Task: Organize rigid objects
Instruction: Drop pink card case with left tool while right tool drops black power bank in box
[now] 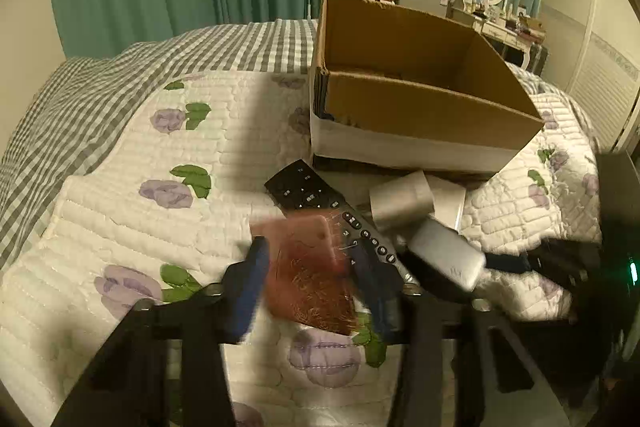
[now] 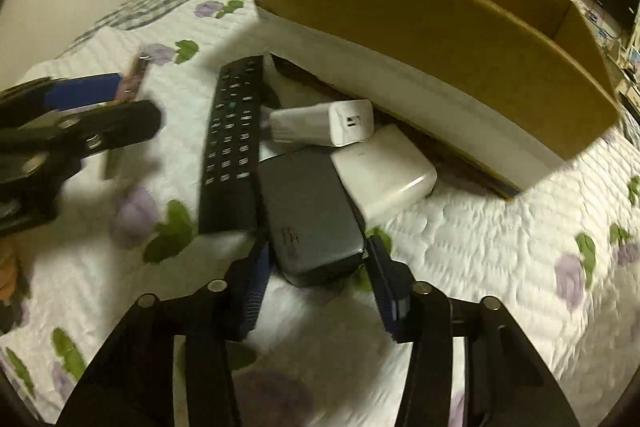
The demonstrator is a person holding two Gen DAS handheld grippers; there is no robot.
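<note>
Left wrist view puts a reddish card (image 1: pixel 310 271) between your left gripper's (image 1: pixel 310 267) blue fingers (image 1: pixel 250 291), jaws pinching it by its edges and held above the quilt (image 1: pixel 120 211). It is blurred, so I cannot tell what it is (a flat rigid slab with scratchy markings, at most). In the right wrist view the same card (image 2: pixel 134 77) shows edge-on at the tip of that gripper (image 2: pixel 120 95), clear of the bed, which suggests it is on its way to the box (image 1: pixel 420 107).

Your right gripper (image 2: pixel 316 263) has its jaws spread either side of the near end of a grey power bank (image 2: pixel 310 215); the fingers (image 2: pixel 256 279) flank it, though whether the pads touch it yet I cannot tell. Judging by that straddle, you are lining up to close across its narrow width, the surest grip on a smooth slab.

The power bank lies on the quilt just beside a remote (image 2: pixel 234 143) and leans against a white charger (image 2: pixel 384 171), with a white adapter (image 2: pixel 322 123) behind, all heaped at the foot of the box (image 2: pixel 440 39). Its open top shows nothing inside from here. Closing on the power bank may nudge the remote, since the left finger sits tight between the two.
</note>
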